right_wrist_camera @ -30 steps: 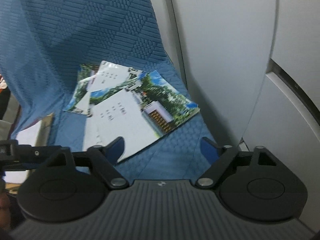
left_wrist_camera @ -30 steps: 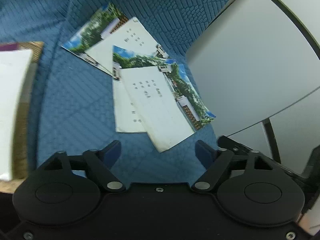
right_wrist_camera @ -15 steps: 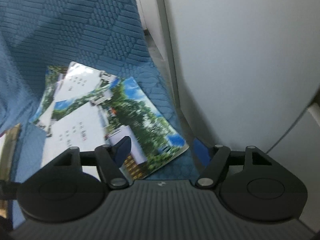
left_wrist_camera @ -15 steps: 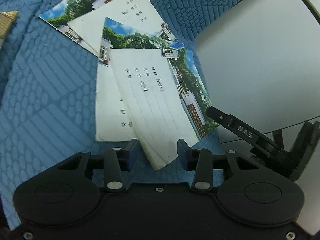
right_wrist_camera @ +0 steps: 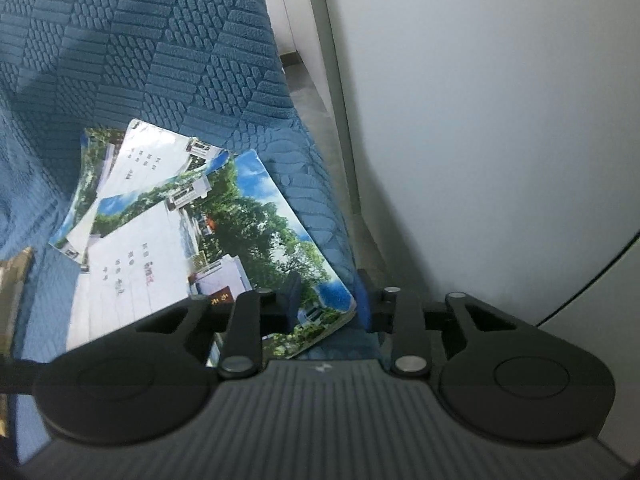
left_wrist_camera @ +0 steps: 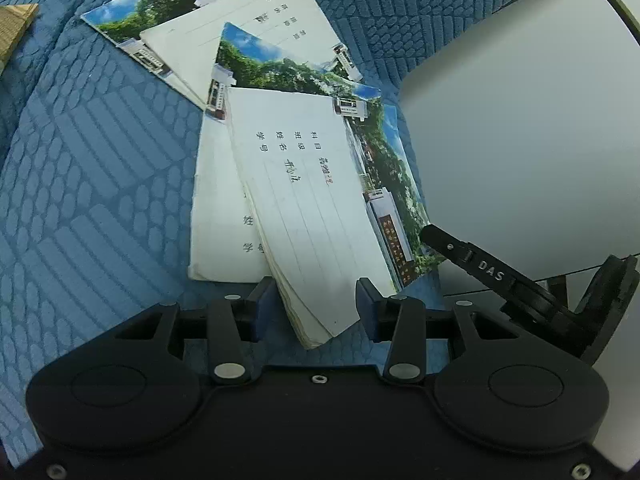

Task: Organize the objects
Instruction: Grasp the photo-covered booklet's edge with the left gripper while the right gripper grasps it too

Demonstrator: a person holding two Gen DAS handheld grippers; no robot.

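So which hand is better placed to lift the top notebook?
Left, likely: both grippers' jaws have just been closing, but the left gripper straddles the top notebook's corner squarely; the right gripper sits partly over the cover.

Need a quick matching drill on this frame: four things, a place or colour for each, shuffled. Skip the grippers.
Things:
1. top notebook
2. quilted cover
3. panel
4. tan object

Place or colour:
A. blue, beneath the pile
B. white, right of the pile in the left wrist view
C. overlaps the other notebooks
D. top-left edge of the left wrist view

Pairs: 1-C, 2-A, 3-B, 4-D
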